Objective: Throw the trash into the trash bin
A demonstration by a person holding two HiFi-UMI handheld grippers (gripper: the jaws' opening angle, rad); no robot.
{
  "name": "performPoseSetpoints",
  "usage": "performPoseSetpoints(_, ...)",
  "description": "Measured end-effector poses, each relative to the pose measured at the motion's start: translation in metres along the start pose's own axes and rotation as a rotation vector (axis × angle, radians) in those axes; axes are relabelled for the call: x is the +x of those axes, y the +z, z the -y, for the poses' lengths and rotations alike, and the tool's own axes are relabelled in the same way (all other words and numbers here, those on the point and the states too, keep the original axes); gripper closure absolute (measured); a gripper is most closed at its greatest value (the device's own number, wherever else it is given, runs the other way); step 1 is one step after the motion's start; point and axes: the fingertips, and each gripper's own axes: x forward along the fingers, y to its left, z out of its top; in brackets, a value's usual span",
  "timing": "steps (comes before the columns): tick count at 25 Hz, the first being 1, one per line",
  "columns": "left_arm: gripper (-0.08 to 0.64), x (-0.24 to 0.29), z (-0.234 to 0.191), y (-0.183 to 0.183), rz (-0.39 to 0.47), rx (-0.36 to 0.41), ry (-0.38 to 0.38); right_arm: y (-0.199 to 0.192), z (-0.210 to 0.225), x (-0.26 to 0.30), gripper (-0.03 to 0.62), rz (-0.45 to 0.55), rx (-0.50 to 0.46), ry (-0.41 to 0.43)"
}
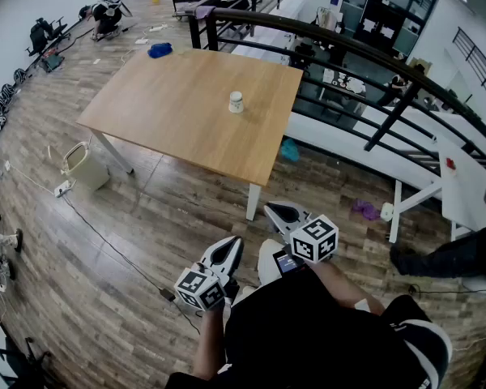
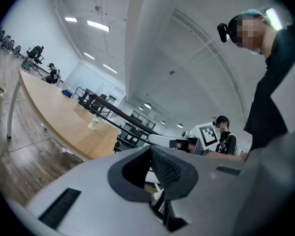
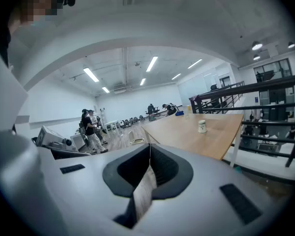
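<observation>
A small white paper cup (image 1: 236, 101) stands upright on the wooden table (image 1: 170, 112), toward its right side; it also shows in the left gripper view as the cup (image 2: 93, 124) and in the right gripper view as the cup (image 3: 202, 126). A beige trash bin (image 1: 85, 165) stands on the floor beside the table's left leg. Both grippers are held close to the person's body, well short of the table. My left gripper (image 1: 227, 250) has its jaws together and empty, as does my right gripper (image 1: 280, 211). Nothing lies between the jaws in either gripper view (image 2: 150, 147) (image 3: 149, 144).
A black railing (image 1: 348, 55) runs along the table's far right side. A blue object (image 1: 159, 50) lies on the table's far corner. A cable (image 1: 105, 237) crosses the wooden floor. Teal (image 1: 289, 150) and purple (image 1: 364, 210) scraps lie near a white table (image 1: 462, 185). People (image 3: 91, 129) stand in the distance.
</observation>
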Motion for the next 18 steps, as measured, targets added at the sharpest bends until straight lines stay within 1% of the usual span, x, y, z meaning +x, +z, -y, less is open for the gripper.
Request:
performPoseSetpoints(3, 0.561, 0.014, -0.022, 0.007, 0.017, -0.013, 0.001, 0.005, 0.020, 0.016, 0.594, 0.001, -0.013, -0.022)
performPoseSetpoints(5, 0.561, 0.023, -0.033, 0.008, 0.014, -0.020, -0.006, 0.006, 0.030, 0.028, 0.594, -0.004, -0.011, -0.030)
performPoseSetpoints(8, 0.561, 0.039, -0.054, 0.014, 0.001, -0.004, -0.023, 0.010, 0.050, 0.055, 0.594, 0.007, -0.017, -0.044)
performPoseSetpoints(11, 0.561, 0.054, -0.089, 0.027, -0.001, 0.011, -0.021, 0.017, 0.075, 0.098, 0.594, 0.031, -0.013, -0.052)
performPoseSetpoints(14, 0.561, 0.064, -0.137, 0.055, -0.008, 0.020, 0.009, 0.033, 0.094, 0.158, 0.594, 0.024, 0.003, -0.034)
performPoseSetpoints(16, 0.561, 0.073, -0.169, 0.085, -0.011, 0.024, 0.039, 0.054, 0.109, 0.195, 0.594, 0.016, 0.013, -0.028)
performPoseSetpoints(18, 0.561, 0.088, -0.197, 0.116, -0.007, 0.045, 0.064, 0.080, 0.129, 0.224, 0.594, 0.033, 0.007, -0.033)
